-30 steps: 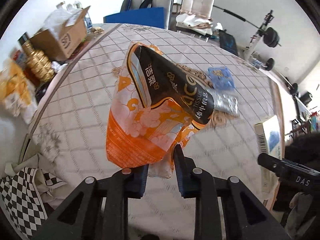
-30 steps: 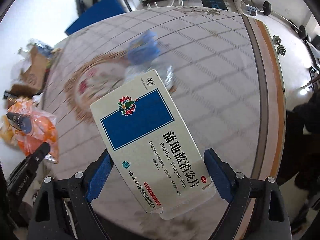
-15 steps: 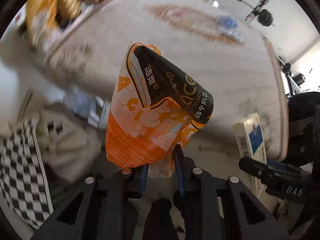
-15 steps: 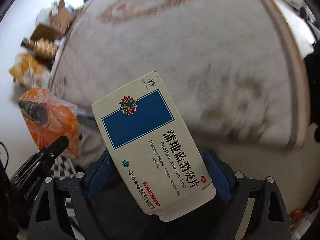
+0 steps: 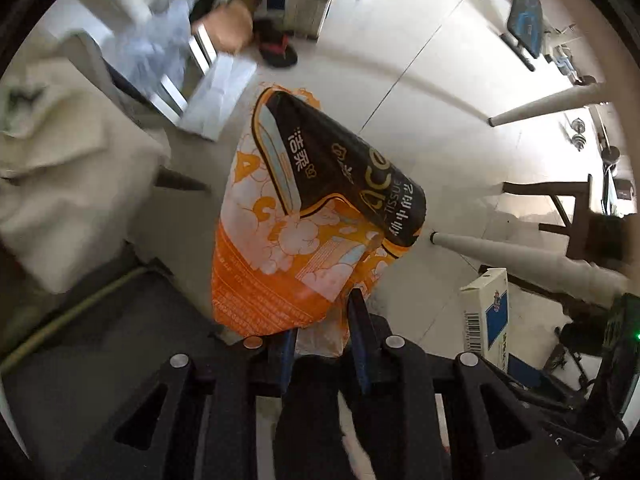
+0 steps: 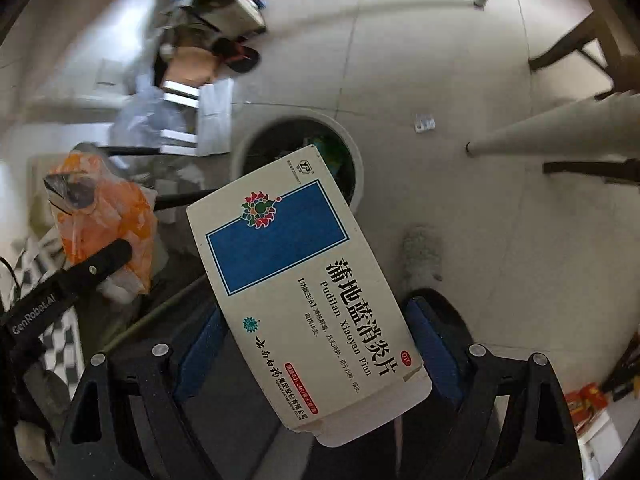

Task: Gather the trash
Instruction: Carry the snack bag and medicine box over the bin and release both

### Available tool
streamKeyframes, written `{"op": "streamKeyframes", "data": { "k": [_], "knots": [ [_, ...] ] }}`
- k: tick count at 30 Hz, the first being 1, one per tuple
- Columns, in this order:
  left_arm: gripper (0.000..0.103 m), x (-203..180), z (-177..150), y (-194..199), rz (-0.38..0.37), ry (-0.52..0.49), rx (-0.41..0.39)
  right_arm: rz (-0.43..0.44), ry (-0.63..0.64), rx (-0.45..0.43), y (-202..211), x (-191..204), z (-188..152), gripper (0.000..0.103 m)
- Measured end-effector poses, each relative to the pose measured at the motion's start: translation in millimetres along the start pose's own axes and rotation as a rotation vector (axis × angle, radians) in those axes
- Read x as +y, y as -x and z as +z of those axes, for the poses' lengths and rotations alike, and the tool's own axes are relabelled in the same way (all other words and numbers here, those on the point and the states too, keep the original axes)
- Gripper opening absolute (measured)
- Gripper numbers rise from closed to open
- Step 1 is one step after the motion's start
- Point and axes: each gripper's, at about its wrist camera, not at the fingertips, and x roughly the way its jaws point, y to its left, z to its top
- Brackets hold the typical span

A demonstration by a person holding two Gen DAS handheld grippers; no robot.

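Trash fills both grippers: an orange tissue wrapper (image 5: 304,216) in the left gripper (image 5: 322,336) and a medicine box (image 6: 304,288) in the right gripper (image 6: 316,344). A second ago both cameras looked across the patterned counter; half a second ago its edge was sliding out of view; now the counter top is gone and both views look down at the tiled floor (image 6: 500,208), with white counter legs (image 5: 520,256) slanting across it. A round bin (image 6: 356,160) with a dark inside has come into the right wrist view, directly behind the far end of the box. The grips themselves have not changed.

The left jaws are nearly closed, pinching the lower edge of the wrapper; its long axis runs up and away from the jaws, the black flap at the top folded over toward the right. In the right wrist view the wrapper (image 6: 104,220) hangs at the left, well apart from the bin.

The right jaws stand wide, their blue pads pressed on the two long sides of the box. Its long axis runs from lower right near the camera to upper left, the blue panel end pointing at the bin. The left wrist view shows the box (image 5: 486,316) edge-on at the right.
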Motion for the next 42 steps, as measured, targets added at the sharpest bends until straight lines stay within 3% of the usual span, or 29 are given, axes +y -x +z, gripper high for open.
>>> {"op": "streamKeyframes", "data": {
  "k": [6, 7, 8, 9, 10, 13, 17, 22, 25, 33, 42],
  "knots": [
    [0.026, 22, 38, -105, -0.084, 0.032, 0.100, -0.023, -0.022, -0.013, -88, -11, 69, 0.090],
    [0.031, 26, 42, -118, -0.082, 0.040, 0.117, -0.020, -0.029, -0.010, -103, -12, 79, 0.090],
    [0.049, 28, 43, -127, -0.074, 0.040, 0.124, -0.018, -0.032, -0.008, -110, -18, 86, 0.090],
    [0.072, 32, 45, -133, -0.078, 0.044, 0.117, -0.015, -0.035, -0.006, -121, -20, 94, 0.090],
    [0.081, 34, 45, -135, -0.083, 0.056, 0.112, -0.004, -0.039, -0.006, -131, -22, 100, 0.090],
    [0.086, 52, 41, -139, -0.088, 0.103, 0.109, 0.010, -0.054, 0.005, -154, -20, 114, 0.089],
    [0.101, 76, 29, -130, 0.012, 0.129, 0.081, 0.052, -0.084, 0.028, -176, -14, 122, 0.089],
    [0.101, 90, 9, -114, 0.162, 0.135, -0.008, 0.097, -0.048, 0.047, -193, 6, 122, 0.090],
    [0.101, 92, -2, -109, 0.225, 0.126, -0.035, 0.103, -0.007, 0.039, -193, 13, 113, 0.101],
    [0.101, 72, -27, -78, 0.242, 0.099, -0.044, -0.112, 0.124, -0.034, -146, 18, 82, 0.101],
    [0.101, 30, -57, -4, 0.232, 0.025, -0.057, -0.188, 0.187, -0.100, -51, 26, 47, 0.101]
  ]
}}
